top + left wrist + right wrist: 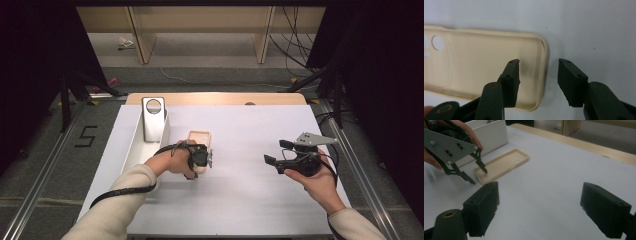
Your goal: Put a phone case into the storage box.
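Left tool (539, 82) hides the near end of the one cream phone case (486, 67), which lies hollow side up just right of the white tray (134, 145); jaws partly open, straddling the case's end rim, pads not pressing. One white counter (240, 200), grey floor and wooden shelving beyond. Right tool (539, 210), well right of the case, gapes wide and empty.

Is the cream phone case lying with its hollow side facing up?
Yes, the phone case lies flat on the table with its raised rim and hollow inside turned upward.
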Demonstrator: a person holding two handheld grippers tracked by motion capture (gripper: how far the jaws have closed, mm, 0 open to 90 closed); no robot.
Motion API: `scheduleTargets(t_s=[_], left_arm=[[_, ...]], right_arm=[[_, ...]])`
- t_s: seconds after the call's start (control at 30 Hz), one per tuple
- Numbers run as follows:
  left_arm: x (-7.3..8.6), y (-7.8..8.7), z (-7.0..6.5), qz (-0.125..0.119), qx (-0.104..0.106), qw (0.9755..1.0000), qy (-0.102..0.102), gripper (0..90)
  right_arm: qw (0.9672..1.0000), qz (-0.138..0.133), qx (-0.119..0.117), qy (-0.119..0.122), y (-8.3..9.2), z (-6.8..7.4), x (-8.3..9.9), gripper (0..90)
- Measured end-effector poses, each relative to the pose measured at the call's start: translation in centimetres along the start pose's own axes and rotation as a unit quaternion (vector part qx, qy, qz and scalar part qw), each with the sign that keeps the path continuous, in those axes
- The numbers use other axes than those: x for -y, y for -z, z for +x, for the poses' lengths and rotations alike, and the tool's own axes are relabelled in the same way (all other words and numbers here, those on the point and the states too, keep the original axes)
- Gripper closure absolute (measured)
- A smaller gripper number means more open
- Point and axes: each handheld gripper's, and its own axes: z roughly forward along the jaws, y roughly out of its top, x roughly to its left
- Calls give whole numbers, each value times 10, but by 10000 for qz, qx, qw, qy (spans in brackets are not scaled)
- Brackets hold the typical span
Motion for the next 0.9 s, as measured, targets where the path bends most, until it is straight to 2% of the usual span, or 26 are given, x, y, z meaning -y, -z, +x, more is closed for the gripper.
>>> scheduleTargets(t_s=[0.3, 0.53, 0.9], left_arm=[[1, 0, 4, 46, -8, 10000, -34, 537], [3, -1, 6, 169, 39, 9998, -91, 556], [0, -3, 6, 200, 143, 9996, -166, 633]], right_arm=[[10000, -1, -1, -1, 0, 0, 0, 164], [10000, 11, -5, 1, 0, 0, 0, 164], [10000, 6, -13, -5, 0, 0, 0, 164]])
